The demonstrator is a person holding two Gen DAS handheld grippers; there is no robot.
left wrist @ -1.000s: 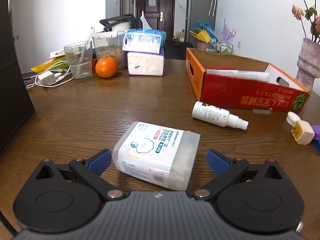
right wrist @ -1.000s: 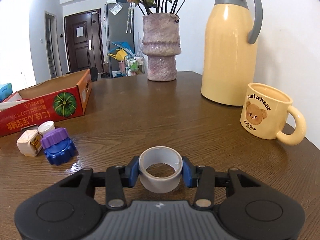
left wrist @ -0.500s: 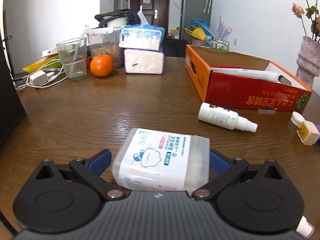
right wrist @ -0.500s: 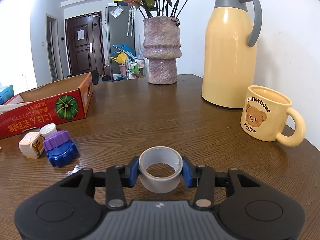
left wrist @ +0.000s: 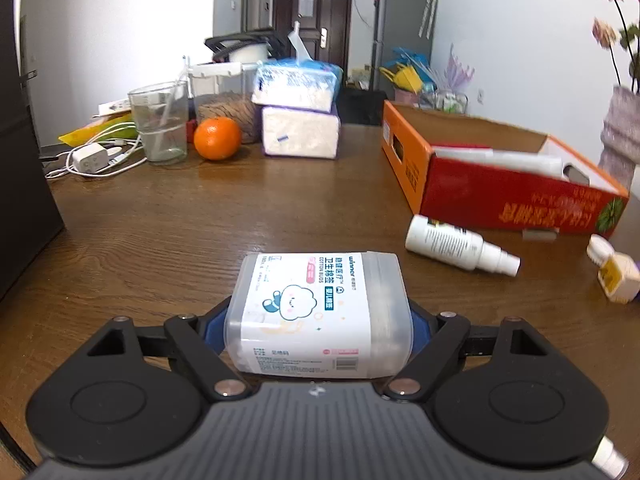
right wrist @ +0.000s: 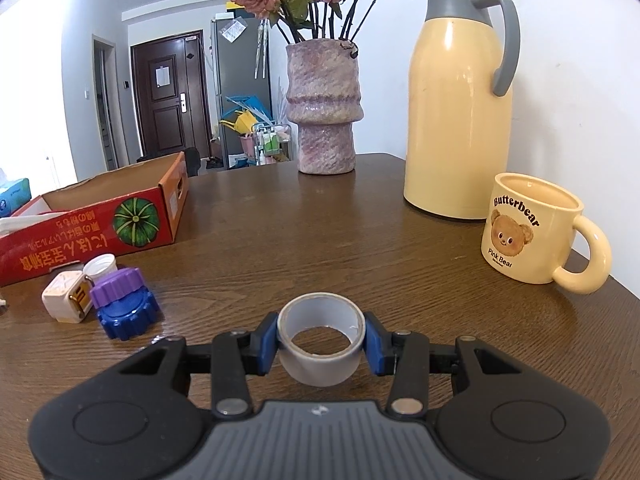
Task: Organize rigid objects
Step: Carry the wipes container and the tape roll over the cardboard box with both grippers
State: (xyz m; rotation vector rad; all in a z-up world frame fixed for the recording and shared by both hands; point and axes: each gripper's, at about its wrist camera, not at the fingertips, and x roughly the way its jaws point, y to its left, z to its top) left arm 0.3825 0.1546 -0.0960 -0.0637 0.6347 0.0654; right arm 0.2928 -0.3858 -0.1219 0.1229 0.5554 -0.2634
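Note:
A clear cotton bud box (left wrist: 316, 312) with a white label lies on the wooden table (left wrist: 200, 220). My left gripper (left wrist: 316, 330) straddles it; its jaws are closing and the blue pads touch the box's two short sides. My right gripper (right wrist: 321, 340) is shut on a grey tape roll (right wrist: 320, 368), held just above the table. A red and orange cardboard box (left wrist: 500, 196) stands open at the right, also seen in the right wrist view (right wrist: 92, 236). In front of it lie a white spray bottle (left wrist: 456, 246), a cream cube (right wrist: 66, 296), a white cap (right wrist: 100, 266) and a purple and blue lid (right wrist: 124, 308).
At the back left stand two tissue packs (left wrist: 298, 120), an orange (left wrist: 218, 138), a glass (left wrist: 160, 120) and a charger with cables (left wrist: 88, 158). A pink vase (right wrist: 324, 104), a yellow thermos (right wrist: 460, 100) and a bear mug (right wrist: 532, 228) stand to the right.
My left gripper slid forward around the cotton bud box and its jaws came in from wide open to the box's sides. The right gripper and its tape roll stayed put.

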